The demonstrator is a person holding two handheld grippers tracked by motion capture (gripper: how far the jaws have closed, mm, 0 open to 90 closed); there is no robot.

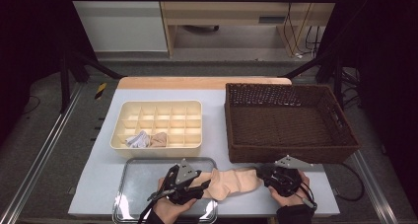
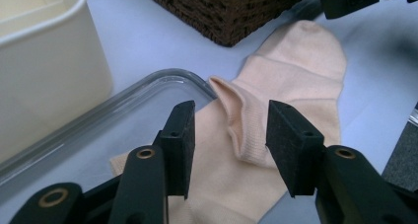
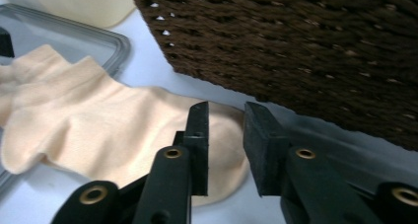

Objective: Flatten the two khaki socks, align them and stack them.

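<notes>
The peach sock [image 1: 231, 183] lies flat on the table, one end on the metal tray [image 1: 133, 184]. The left gripper [image 2: 229, 140] stands half open over its heel fold, not pressing. The right gripper [image 3: 226, 145] is narrowly open at the toe. Behind stand the wicker basket [image 1: 291, 120] and cream organizer [image 1: 157, 123].

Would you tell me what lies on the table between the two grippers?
A peach sock stretches flat between the left gripper and right gripper, one end over the metal tray's rim, as the high view shows.
</notes>
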